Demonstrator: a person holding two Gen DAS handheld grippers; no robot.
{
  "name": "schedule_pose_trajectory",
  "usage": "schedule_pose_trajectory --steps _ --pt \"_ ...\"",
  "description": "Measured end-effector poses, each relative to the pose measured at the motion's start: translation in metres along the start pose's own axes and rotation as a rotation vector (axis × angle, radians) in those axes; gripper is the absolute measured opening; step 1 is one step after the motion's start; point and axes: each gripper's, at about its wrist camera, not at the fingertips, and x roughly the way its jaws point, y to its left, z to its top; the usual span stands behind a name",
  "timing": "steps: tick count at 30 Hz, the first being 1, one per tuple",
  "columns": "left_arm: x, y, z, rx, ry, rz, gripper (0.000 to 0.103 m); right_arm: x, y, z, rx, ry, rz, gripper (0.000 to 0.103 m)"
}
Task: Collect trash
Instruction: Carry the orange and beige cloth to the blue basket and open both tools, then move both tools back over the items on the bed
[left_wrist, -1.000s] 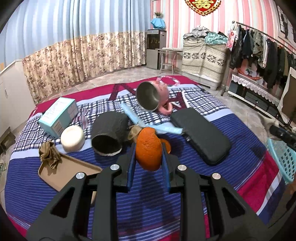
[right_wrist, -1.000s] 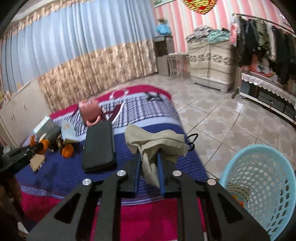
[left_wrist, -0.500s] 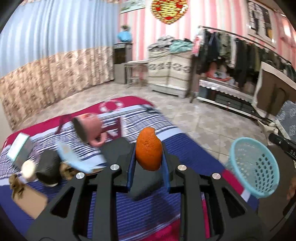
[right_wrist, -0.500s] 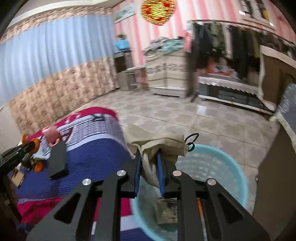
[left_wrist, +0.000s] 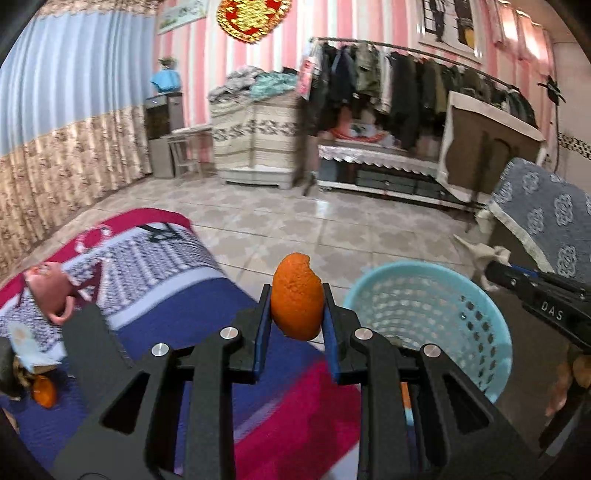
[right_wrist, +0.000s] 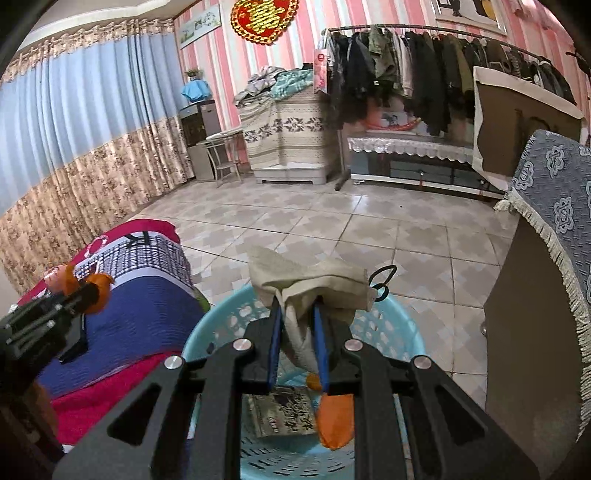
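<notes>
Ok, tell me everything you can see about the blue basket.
The basket is a round, light blue plastic bin with walls full of small holes. It stands upright on the tiled floor beside the bed, open at the top. Inside lie orange peel and a printed packet. The right gripper holds a beige cloth above its mouth; nothing visibly touches the rim.

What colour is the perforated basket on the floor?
Light turquoise blue. The basket shows best in the left wrist view, where its whole rim and hole pattern are visible.
</notes>
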Motion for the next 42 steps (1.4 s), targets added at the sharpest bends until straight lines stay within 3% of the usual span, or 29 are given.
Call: schedule_pose_trajectory --steps 16,20,22,24,30,36,41,42 --pt "0.070 -0.088 -0.003 0.063 0.071 -0.120 0.028 0.005 -0.042 -0.011 0.093 0.030 -0.068 0.017" --pt "0.082 -0.092 -0.014 0.095 0.098 -0.102 0.030 0.006 -0.048 -0.016 0.126 0.036 -0.068 0.017" --pt "0.084 -0.088 -0.013 0.086 0.104 -0.102 0.039 0.008 -0.048 -0.018 0.125 0.042 -0.071 0.017" --pt "0.082 -0.082 -0.012 0.064 0.093 -0.097 0.064 0.010 -0.046 -0.019 0.117 0.049 -0.071 0.017" --pt "0.070 -0.064 -0.004 0.067 0.041 -0.024 0.079 0.012 -0.034 -0.020 0.085 0.057 -0.066 0.017" --pt "0.054 -0.029 0.007 0.007 0.008 0.043 0.090 0.023 -0.019 -0.023 0.064 0.082 -0.049 0.017" --pt "0.040 0.000 0.013 -0.040 -0.007 0.085 0.091 0.032 -0.005 -0.025 0.056 0.087 -0.040 0.022" --pt "0.038 0.003 0.013 -0.044 -0.009 0.090 0.092 0.034 0.000 -0.025 0.044 0.092 -0.046 0.027"
